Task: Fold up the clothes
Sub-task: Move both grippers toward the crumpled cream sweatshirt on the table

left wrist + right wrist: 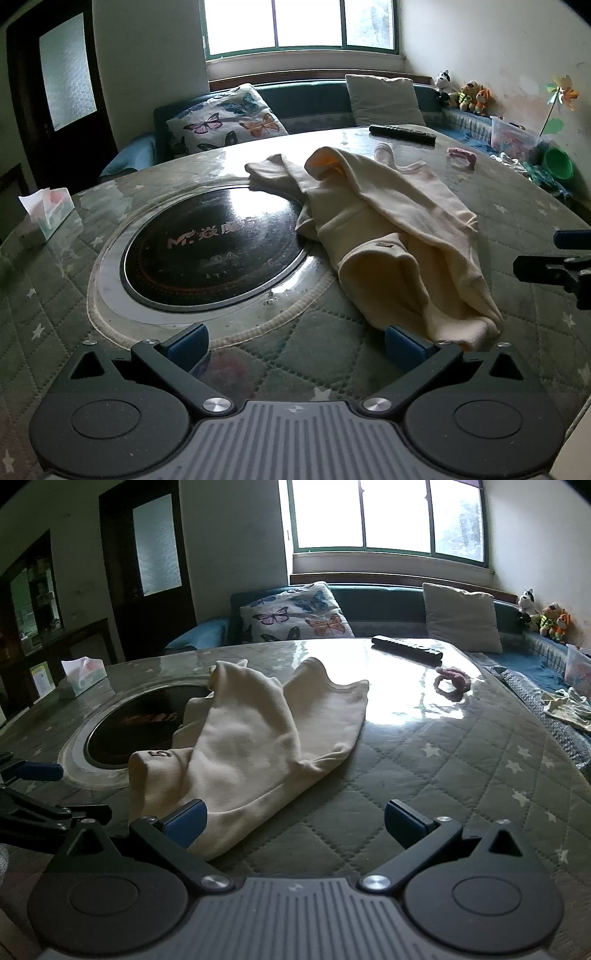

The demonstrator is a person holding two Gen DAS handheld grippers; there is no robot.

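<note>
I see the cream-coloured knit garment (388, 236) lying crumpled on the round table with the green quilted, star-printed cover under clear plastic (332, 350), partly draped over the black glass induction cooktop (207, 251) set into the table's middle. It is bunched rather than flat, so I judge folding has not really begun.

My left gripper (297, 345) hovers low over the near edge of the table, jaws spread wide and holding nothing; its right blue pad sits just at the garment's near hem. My right gripper (295, 823) is equally wide open and empty, its left pad touching or just over the same hem. I read both as lined up on that near edge to pinch it and spread the cloth.

A black remote control (402, 133), a small pink ring-shaped item (452, 681) and a tissue box (48, 214) sit well apart from the garment.
</note>
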